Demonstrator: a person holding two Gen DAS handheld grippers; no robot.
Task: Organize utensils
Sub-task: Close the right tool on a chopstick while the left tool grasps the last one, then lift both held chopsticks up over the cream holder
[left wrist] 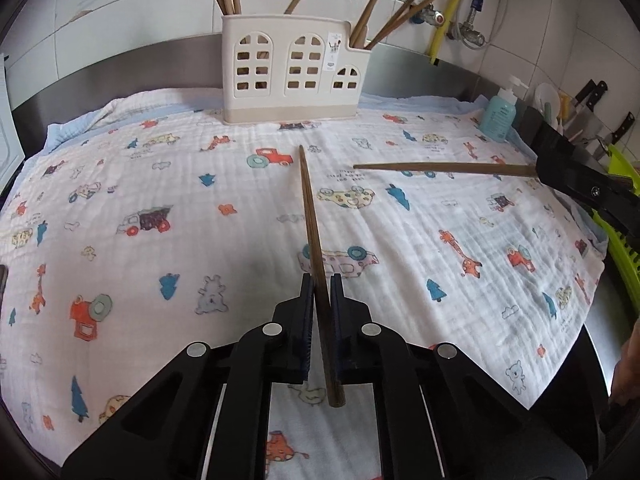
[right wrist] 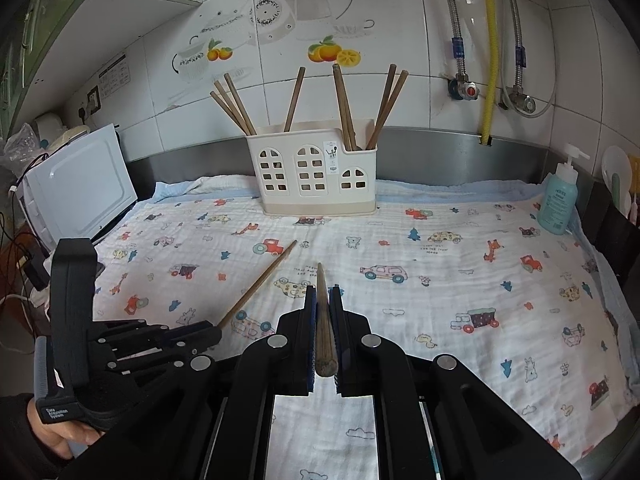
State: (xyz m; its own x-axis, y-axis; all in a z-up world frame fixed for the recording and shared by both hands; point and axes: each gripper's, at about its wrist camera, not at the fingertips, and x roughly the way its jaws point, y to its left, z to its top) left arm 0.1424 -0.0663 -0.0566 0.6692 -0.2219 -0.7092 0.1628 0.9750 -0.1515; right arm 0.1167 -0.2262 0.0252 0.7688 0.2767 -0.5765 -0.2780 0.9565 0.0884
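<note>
The left gripper (left wrist: 320, 280) sits at the bottom centre of its own view, jaws clamped on a brown chopstick (left wrist: 314, 240) that runs up the middle of the frame, its thin tip pointing toward the holder (left wrist: 294, 76) at the top centre. The butt end sticks out behind the pads, low in the frame. In the right wrist view this same gripper (right wrist: 216, 330) shows at lower left, with its chopstick (right wrist: 260, 282) slanting up and to the right over the cloth (right wrist: 440, 312). The right gripper (right wrist: 323, 292) is at bottom centre of its view, closed on a second chopstick (right wrist: 322, 320) that points straight up the frame, tip toward the holder (right wrist: 316, 176). From the left wrist view the right gripper (left wrist: 544, 160) enters at the right edge, and its chopstick (left wrist: 444, 168) lies nearly level, tip aimed left. The two tips are near each other but apart. The cream holder stands upright at the far edge of the printed cloth, against the steel backsplash, with more chopsticks (right wrist: 344, 108) leaning in its compartments. A blue pump bottle (right wrist: 558, 200) stands at the right edge.
</note>
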